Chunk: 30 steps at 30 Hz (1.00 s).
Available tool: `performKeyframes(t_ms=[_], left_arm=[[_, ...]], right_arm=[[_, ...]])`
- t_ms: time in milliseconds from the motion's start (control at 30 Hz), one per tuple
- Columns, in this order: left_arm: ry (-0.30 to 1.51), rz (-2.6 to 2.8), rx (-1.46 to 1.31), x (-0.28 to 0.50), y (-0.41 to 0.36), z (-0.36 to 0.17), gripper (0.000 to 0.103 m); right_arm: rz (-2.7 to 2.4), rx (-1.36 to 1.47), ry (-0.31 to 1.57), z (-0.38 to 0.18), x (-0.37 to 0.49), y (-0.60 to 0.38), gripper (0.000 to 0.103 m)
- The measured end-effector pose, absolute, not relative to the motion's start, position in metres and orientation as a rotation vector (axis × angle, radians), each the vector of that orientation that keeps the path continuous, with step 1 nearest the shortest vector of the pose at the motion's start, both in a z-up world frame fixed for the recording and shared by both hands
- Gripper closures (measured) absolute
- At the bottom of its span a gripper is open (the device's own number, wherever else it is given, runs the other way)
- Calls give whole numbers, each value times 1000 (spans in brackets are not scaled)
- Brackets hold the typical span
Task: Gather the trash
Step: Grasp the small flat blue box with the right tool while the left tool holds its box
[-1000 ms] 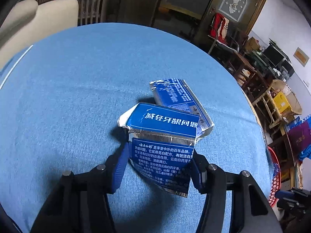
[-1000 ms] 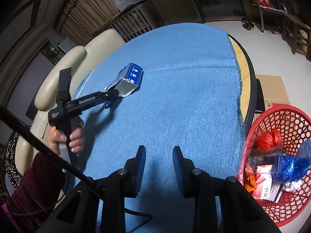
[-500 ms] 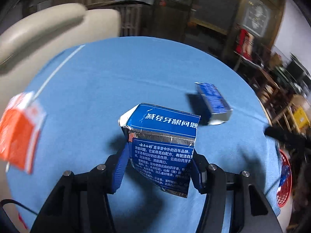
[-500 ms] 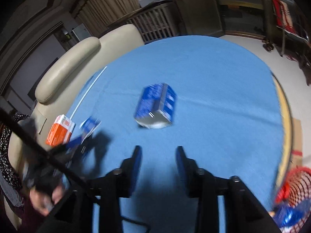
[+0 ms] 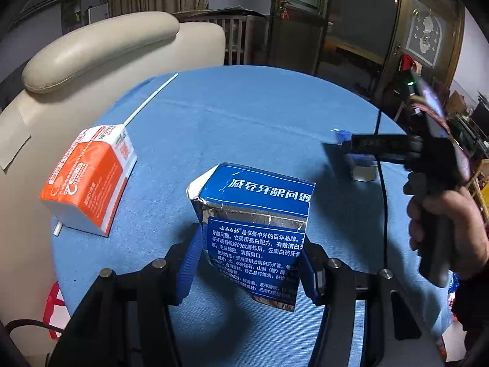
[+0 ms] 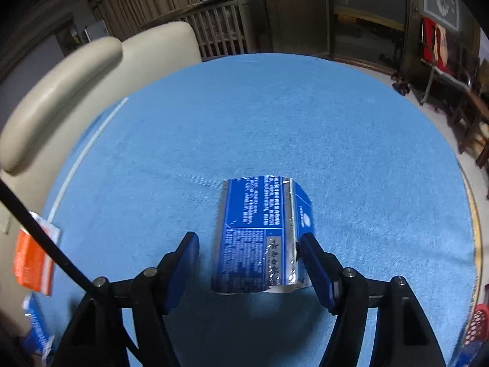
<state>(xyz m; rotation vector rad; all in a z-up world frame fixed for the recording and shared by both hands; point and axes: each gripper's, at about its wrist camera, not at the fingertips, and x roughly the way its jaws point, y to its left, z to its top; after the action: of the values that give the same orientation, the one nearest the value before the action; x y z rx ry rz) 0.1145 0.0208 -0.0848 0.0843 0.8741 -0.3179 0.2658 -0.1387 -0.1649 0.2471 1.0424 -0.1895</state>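
My left gripper (image 5: 250, 247) is shut on a torn blue toothpaste-box piece (image 5: 256, 214), held above the blue tablecloth (image 5: 244, 116). A second blue box piece (image 6: 262, 232) lies flat on the cloth between the jaws of my right gripper (image 6: 249, 244). Those jaws are closing: the right pad is at the piece's edge and the left pad stands clear of it. In the left wrist view the right gripper (image 5: 345, 145), held by a hand (image 5: 440, 220), reaches over that piece (image 5: 362, 169). An orange-and-white carton (image 5: 88, 183) lies at the table's left.
A white straw (image 5: 149, 99) lies on the cloth near the far left edge. A beige padded chair (image 5: 91, 46) stands behind the table. A red basket (image 6: 476, 321) sits on the floor off the table's right edge. A black cable (image 6: 45, 238) crosses the right wrist view.
My left gripper carried its blue piece leftward, bringing the orange carton into view. My right gripper swung from the basket side to the second blue piece, and its jaws now straddle it.
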Motion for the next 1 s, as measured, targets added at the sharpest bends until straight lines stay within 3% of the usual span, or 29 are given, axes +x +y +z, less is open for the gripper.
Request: performKeyframes(t_ms=[33, 300, 600, 767, 800, 833, 1000], left_arm=[[875, -322, 87, 113, 18, -84, 44], [868, -363, 100, 102, 3, -79, 44], [829, -372, 94, 92, 1, -66, 44], [822, -385, 91, 87, 2, -68, 44], [824, -386, 91, 88, 4, -70, 44], [824, -386, 91, 88, 4, -70, 44], [824, -388, 81, 91, 14, -73, 44]], right_arm=[[-174, 247, 1060, -168, 265, -139, 69], [-96, 332, 1053, -163, 226, -165, 91], [7, 595, 972, -137, 171, -209, 89], [-18, 588, 979, -131, 191, -204, 69], [-24, 581, 982, -133, 196, -200, 49], [-35, 568, 981, -134, 201, -194, 22], [-97, 431, 963, -136, 235, -166, 19]])
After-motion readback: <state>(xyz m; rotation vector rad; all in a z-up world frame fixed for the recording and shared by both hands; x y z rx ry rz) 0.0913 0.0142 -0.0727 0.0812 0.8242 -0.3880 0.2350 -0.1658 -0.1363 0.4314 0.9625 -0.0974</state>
